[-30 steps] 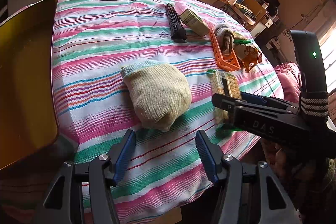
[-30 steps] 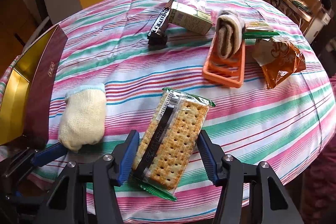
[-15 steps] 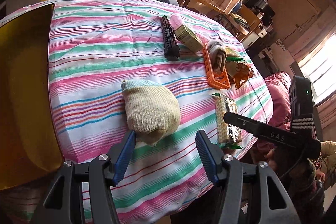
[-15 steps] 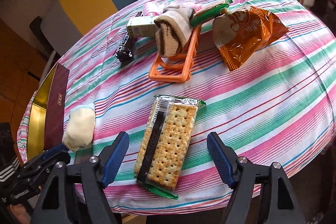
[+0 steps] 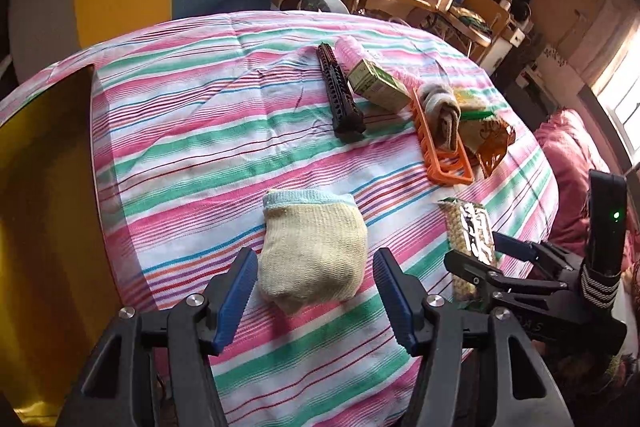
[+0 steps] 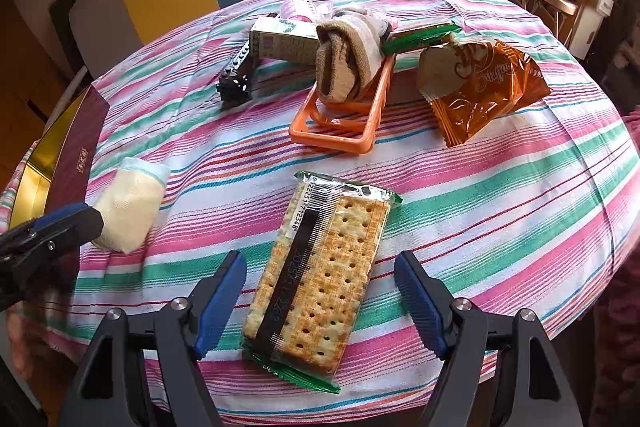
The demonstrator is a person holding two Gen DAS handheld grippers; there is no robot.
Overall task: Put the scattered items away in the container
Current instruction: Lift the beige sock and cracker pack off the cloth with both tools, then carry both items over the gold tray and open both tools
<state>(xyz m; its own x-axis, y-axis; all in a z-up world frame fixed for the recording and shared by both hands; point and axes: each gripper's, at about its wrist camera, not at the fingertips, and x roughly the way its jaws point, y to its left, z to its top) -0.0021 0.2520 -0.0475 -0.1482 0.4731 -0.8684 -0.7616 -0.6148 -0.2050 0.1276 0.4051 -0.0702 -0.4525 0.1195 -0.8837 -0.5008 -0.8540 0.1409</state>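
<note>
A rolled cream sock (image 5: 312, 255) with a blue cuff lies on the striped tablecloth. My left gripper (image 5: 314, 297) is open, and the sock's near end sits between the fingers with a small gap on each side. A clear-wrapped cracker packet (image 6: 324, 267) lies flat between the fingers of my right gripper (image 6: 320, 301), which stands open and wide of it on both sides. The container, a maroon box with gold lining (image 6: 72, 151), sits at the table's left edge (image 5: 44, 207). Each gripper shows in the other's view: the right (image 5: 486, 255) by the cracker packet (image 5: 472, 231), the left (image 6: 60, 223) by the sock (image 6: 128, 203).
Farther back lie a black comb-like bar (image 5: 340, 95), a green carton (image 6: 284, 43), an orange plastic rack (image 6: 332, 131) with a rolled brown sock (image 6: 348, 63) on it, a green pack (image 6: 420, 39) and an orange snack bag (image 6: 484, 87). A blue and yellow chair stands behind the table.
The right jaws have spread from close beside the cracker packet to well wide of it. My left gripper has moved up on the cream sock, whose end now lies between its fingers.
</note>
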